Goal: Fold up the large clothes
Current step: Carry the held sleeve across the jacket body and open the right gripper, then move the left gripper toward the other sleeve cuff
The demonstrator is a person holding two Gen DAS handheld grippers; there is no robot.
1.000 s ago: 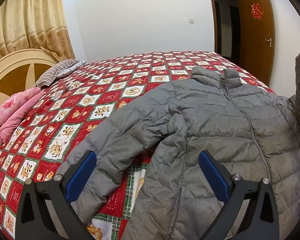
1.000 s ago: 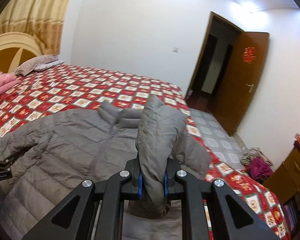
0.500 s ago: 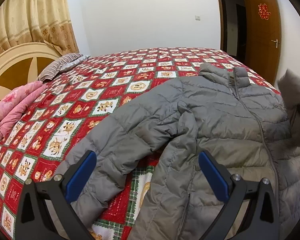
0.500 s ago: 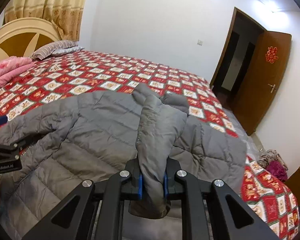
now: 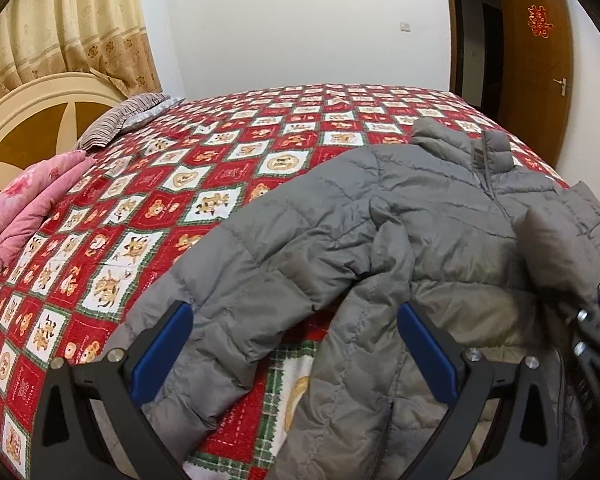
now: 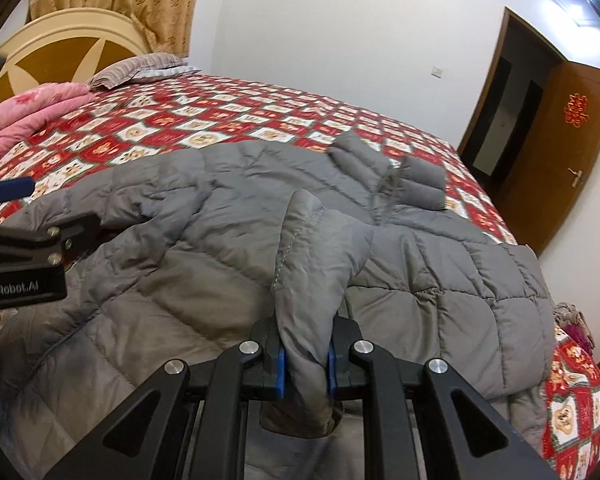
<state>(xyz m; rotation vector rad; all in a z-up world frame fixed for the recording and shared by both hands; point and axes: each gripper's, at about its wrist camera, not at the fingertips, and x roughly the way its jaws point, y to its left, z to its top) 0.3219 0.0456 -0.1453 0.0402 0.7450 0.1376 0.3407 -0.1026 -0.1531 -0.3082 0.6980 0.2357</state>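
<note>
A grey quilted puffer jacket [image 5: 400, 216] [image 6: 204, 208] lies front-up on the red patterned bedspread [image 5: 188, 184], collar toward the far side. My right gripper [image 6: 303, 360] is shut on the cuff of the jacket's right sleeve [image 6: 316, 248], which is folded over the jacket's chest. The left gripper [image 5: 296, 344] stands open low over the other sleeve [image 5: 236, 292], which stretches toward the bed's near edge; nothing is between its pads. In the left wrist view the held sleeve [image 5: 556, 248] and part of the right gripper show at the right edge.
A pink quilt [image 5: 32, 208] and a striped pillow [image 5: 120, 120] lie at the headboard [image 6: 72, 52] end. An open brown door [image 6: 568, 148] stands past the bed's far corner. Clothes [image 6: 576, 320] lie on the floor to the right of the bed.
My right gripper has come down and across with the sleeve cuff, laying the sleeve over the jacket's front. The left gripper has shifted only a little.
</note>
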